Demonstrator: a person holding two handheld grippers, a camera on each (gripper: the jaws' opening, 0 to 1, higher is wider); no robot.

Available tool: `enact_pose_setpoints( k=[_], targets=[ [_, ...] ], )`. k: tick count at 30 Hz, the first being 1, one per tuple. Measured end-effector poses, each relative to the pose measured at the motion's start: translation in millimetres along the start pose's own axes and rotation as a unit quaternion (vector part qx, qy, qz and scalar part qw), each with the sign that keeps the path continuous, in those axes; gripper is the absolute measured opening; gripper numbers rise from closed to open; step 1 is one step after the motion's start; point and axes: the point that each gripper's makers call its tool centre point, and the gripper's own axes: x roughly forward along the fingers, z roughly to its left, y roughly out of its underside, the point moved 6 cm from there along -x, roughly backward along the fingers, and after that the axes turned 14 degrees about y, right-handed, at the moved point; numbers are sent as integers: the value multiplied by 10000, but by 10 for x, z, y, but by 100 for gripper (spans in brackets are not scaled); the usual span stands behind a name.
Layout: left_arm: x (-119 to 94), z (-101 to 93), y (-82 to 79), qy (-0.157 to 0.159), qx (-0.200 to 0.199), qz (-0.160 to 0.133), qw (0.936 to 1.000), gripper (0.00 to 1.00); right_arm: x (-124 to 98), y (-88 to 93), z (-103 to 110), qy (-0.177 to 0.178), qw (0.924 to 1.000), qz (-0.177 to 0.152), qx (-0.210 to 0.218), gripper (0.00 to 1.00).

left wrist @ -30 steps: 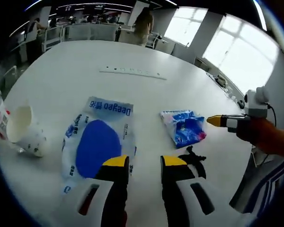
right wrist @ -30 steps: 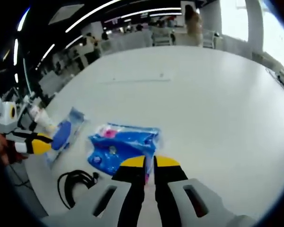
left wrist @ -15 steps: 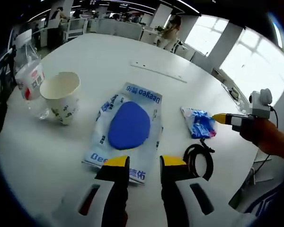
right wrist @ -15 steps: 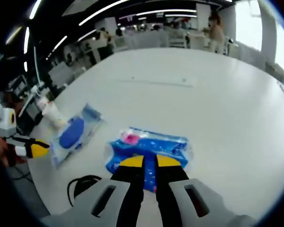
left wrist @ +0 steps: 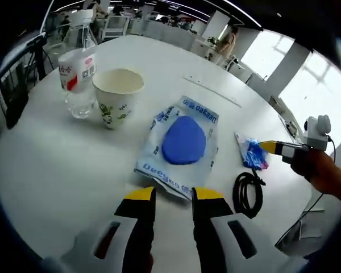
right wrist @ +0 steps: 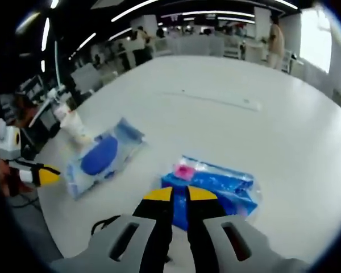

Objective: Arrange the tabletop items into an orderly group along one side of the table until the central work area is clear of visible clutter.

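In the left gripper view the left gripper [left wrist: 173, 196] hangs over the white table [left wrist: 57, 165] with its yellow-tipped jaws a little apart and nothing between them, their tips just short of the near edge of a clear packet with a blue oval inside [left wrist: 182, 145]. That packet lies flat, its long axis running away from the jaws and slightly to the right, its printed end farthest off. Beyond it to the left stand a paper cup [left wrist: 119, 96] and, just beside that, a clear water bottle with a red label [left wrist: 77, 71], both upright. To the right lie a coiled black cable [left wrist: 249, 193] and, past it, a small blue pouch [left wrist: 253, 153], which the right gripper [left wrist: 271, 147] reaches from the right edge. In the right gripper view the right gripper's [right wrist: 179, 194] jaws are nearly together with their tips over the pouch's [right wrist: 216, 187] near edge; I cannot tell whether they pinch it. The pouch's long axis runs across that view. Compared with a second ago, the left gripper view has pulled back and swung, so the bottle and cup now stand well inside it, and the pouch sits further to the right in the right gripper view.
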Motion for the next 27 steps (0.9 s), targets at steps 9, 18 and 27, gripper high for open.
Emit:
enact_pose_setpoints(
  k=[9,18,27],
  targets=[
    [39,35,87,123,-718,-262,9970,24,21,-31,239,-282,9994,-17,-210,7],
    [126,30,117,47,-937,-282,9952,22,17,-16,346,-460,9983,13,-356,9],
    [221,49,142,-44,-1183,-312,9925,18,-21,19,407,-585,9973,58,-437,11]
  ],
)
